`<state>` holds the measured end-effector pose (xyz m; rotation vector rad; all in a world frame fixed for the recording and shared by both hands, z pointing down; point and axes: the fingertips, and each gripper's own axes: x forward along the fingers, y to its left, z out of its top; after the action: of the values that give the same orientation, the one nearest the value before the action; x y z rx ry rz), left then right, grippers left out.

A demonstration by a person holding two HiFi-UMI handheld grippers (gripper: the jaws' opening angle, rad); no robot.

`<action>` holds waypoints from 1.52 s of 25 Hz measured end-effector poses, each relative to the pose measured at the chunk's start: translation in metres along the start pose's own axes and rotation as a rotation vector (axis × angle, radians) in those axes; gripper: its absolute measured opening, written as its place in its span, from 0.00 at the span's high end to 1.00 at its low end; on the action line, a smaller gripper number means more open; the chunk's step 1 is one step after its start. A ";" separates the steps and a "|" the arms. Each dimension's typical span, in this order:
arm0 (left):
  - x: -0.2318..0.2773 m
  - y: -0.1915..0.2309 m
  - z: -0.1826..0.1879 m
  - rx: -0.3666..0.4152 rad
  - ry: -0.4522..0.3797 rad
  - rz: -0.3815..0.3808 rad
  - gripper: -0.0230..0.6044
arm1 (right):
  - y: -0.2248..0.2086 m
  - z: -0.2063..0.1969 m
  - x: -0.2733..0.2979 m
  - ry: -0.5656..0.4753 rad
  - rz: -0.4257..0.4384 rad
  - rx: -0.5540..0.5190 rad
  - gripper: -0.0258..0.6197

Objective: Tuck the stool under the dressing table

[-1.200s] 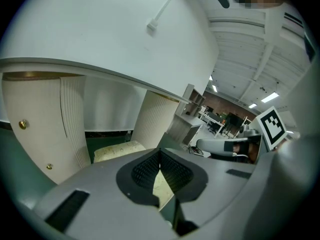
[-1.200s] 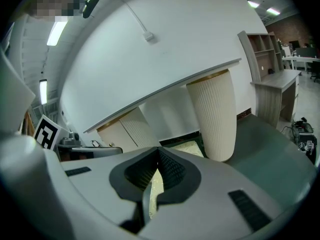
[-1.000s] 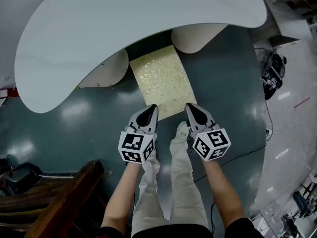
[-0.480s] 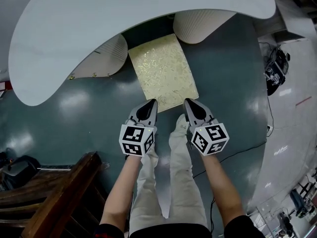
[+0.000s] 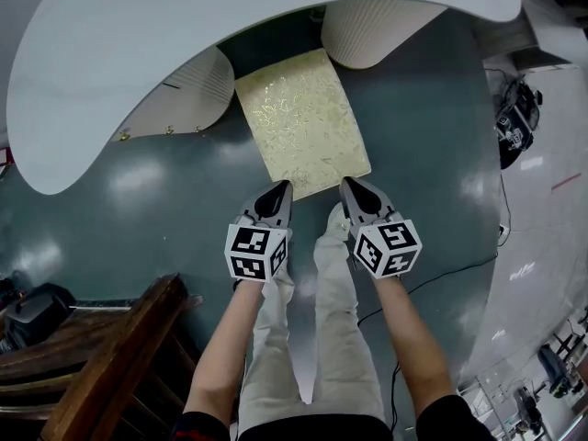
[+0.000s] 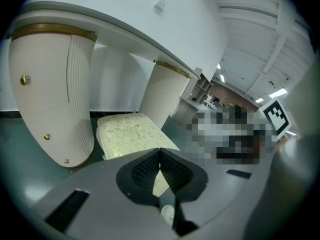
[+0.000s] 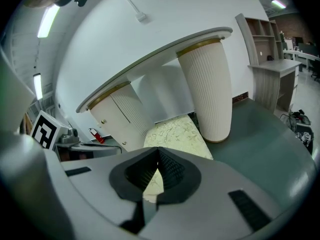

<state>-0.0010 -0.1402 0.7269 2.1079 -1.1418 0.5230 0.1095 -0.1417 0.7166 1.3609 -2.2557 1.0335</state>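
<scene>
The stool (image 5: pixel 301 122), topped with a cream and gold patterned cushion, stands on the dark green floor between the dressing table's two ribbed pedestals, the left one (image 5: pixel 184 104) and the right one (image 5: pixel 377 30). Its far end lies under the curved white table top (image 5: pixel 184 44). My left gripper (image 5: pixel 273 194) is shut and empty, its tip at the stool's near left corner. My right gripper (image 5: pixel 354 191) is shut too, at the near right corner. The cushion (image 6: pixel 132 134) lies just beyond the left gripper (image 6: pixel 159 151) in its own view. It also shows (image 7: pixel 175 131) ahead of the right gripper (image 7: pixel 158 150).
A dark wooden piece of furniture (image 5: pixel 110 366) stands at the bottom left. A black cable (image 5: pixel 441 278) runs over the floor at the right, near black equipment (image 5: pixel 514 127). The person's legs (image 5: pixel 312 338) are below the grippers.
The stool has slid slightly farther in between the pedestals, away from the person. Both grippers followed at its near edge and stayed shut.
</scene>
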 end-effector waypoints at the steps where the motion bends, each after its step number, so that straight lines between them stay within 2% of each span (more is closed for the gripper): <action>1: 0.002 0.000 -0.003 0.001 0.007 -0.004 0.94 | -0.002 -0.003 0.001 0.007 -0.004 0.001 0.95; 11: 0.016 0.016 -0.037 -0.023 0.079 0.007 0.94 | -0.020 -0.037 0.013 0.117 -0.025 -0.026 0.95; 19: 0.030 0.018 -0.081 0.020 0.195 0.002 0.94 | -0.031 -0.062 0.029 0.194 -0.027 -0.037 0.95; 34: 0.036 0.022 -0.135 -0.070 0.328 -0.006 0.94 | -0.044 -0.103 0.040 0.330 -0.033 -0.097 0.95; 38: 0.040 0.025 -0.143 -0.063 0.347 0.007 0.94 | -0.048 -0.107 0.044 0.342 -0.036 -0.099 0.95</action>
<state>-0.0051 -0.0693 0.8601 1.8684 -0.9525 0.8085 0.1178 -0.1068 0.8370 1.0860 -1.9946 1.0381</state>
